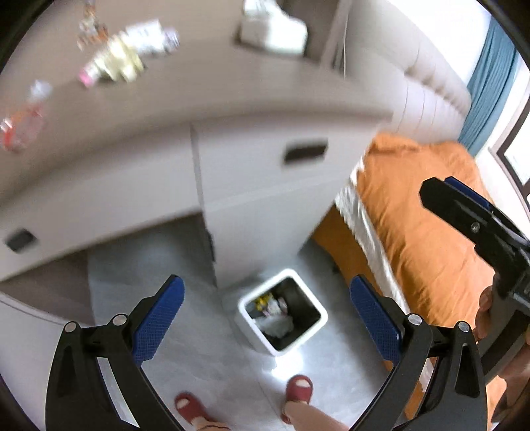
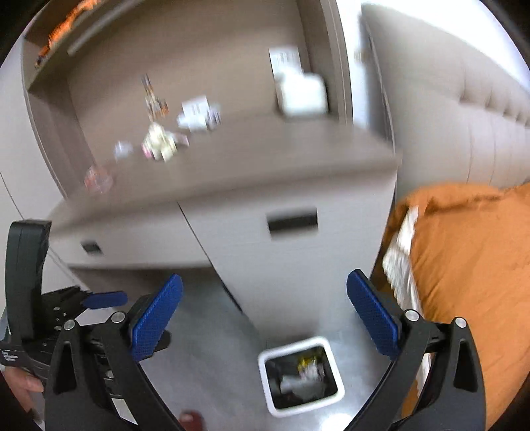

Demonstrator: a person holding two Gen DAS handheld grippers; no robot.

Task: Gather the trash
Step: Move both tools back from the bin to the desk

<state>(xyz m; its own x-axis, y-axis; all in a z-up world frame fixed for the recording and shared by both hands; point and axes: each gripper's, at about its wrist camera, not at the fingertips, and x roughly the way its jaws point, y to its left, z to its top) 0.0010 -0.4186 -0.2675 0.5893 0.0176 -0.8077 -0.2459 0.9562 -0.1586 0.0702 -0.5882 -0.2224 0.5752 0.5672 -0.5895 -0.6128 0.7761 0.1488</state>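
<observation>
A white square trash bin (image 1: 281,315) stands on the grey floor by the desk, with crumpled wrappers inside; it also shows in the right wrist view (image 2: 299,374). My left gripper (image 1: 266,306) is open and empty, high above the bin. My right gripper (image 2: 265,306) is open and empty, also above the floor near the bin. On the desk top lie blurred pieces of trash: a yellowish wrapper (image 1: 116,61), a plastic bottle with a red label (image 1: 25,121) and a white packet (image 1: 150,34). The wrapper shows in the right wrist view too (image 2: 160,144).
A grey desk with drawers (image 1: 265,172) fills the middle. A bed with an orange cover (image 1: 420,215) lies to the right, with a padded headboard (image 1: 427,96). A white box (image 1: 275,30) sits at the desk's back. The person's feet in red slippers (image 1: 298,388) stand by the bin.
</observation>
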